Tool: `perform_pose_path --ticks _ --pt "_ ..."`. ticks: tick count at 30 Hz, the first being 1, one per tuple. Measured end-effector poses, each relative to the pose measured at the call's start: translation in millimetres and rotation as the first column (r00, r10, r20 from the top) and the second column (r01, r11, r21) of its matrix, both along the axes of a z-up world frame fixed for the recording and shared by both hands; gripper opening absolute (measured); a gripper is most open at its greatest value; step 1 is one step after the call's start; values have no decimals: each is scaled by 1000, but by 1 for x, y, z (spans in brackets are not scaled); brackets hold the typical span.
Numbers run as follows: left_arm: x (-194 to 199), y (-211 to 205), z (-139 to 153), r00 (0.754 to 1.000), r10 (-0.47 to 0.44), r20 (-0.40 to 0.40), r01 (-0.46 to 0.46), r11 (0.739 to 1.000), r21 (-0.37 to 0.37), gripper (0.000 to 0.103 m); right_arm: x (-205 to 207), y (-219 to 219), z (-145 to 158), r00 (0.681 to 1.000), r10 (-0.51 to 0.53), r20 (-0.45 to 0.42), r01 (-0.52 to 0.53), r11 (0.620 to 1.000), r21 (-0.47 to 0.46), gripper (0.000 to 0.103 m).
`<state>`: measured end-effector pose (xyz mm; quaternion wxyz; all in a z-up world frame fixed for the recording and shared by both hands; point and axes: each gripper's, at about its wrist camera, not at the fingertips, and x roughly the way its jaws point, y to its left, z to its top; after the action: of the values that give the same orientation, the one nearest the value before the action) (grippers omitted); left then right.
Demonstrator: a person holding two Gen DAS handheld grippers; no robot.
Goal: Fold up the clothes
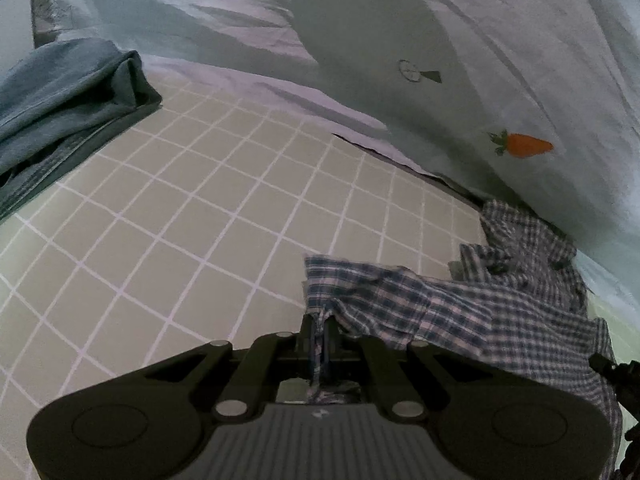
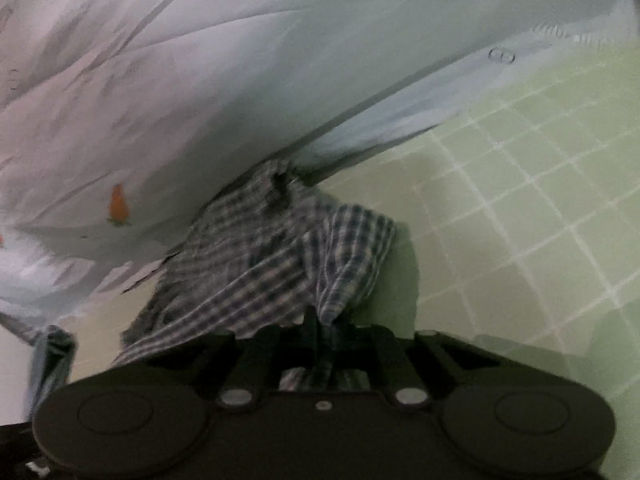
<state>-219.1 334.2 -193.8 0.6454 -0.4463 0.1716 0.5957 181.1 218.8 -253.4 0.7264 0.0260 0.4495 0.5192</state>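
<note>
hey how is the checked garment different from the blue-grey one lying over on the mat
The checked garment is patterned in dark and light checks; the blue-grey garment is plain. The checked one is pinched in the left tool and the right tool, crumpled beside the pale quilt; the blue-grey one lies untouched in a loose heap. Both are unfolded, over the gridded mat.

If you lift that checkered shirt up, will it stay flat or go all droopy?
Probably droopy: the checkered shirt already sags in wrinkles between the left hand-held gripper and the right hand-held gripper. It looks thin, so likely light. Pinched cloth shouldn't slip much.
</note>
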Motion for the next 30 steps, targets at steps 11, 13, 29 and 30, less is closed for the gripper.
perform_pose_path --ticks 11,13,29,30 --pt "5 -7 11 997 -31 70 31 999 -6 4 -19 -46 21 992 -47 116 55 996 -68 103" --pt "12 -14 18 995 -52 87 52 999 5 4 -32 -67 24 992 -46 119 54 996 -68 103" --pt "37 -70 27 978 -103 182 109 994 -21 7 -137 -125 47 975 131 182 -123 991 -55 103" --pt "29 -69 27 984 -75 160 79 997 -21 9 -140 -117 49 972 140 191 -133 990 -48 102"
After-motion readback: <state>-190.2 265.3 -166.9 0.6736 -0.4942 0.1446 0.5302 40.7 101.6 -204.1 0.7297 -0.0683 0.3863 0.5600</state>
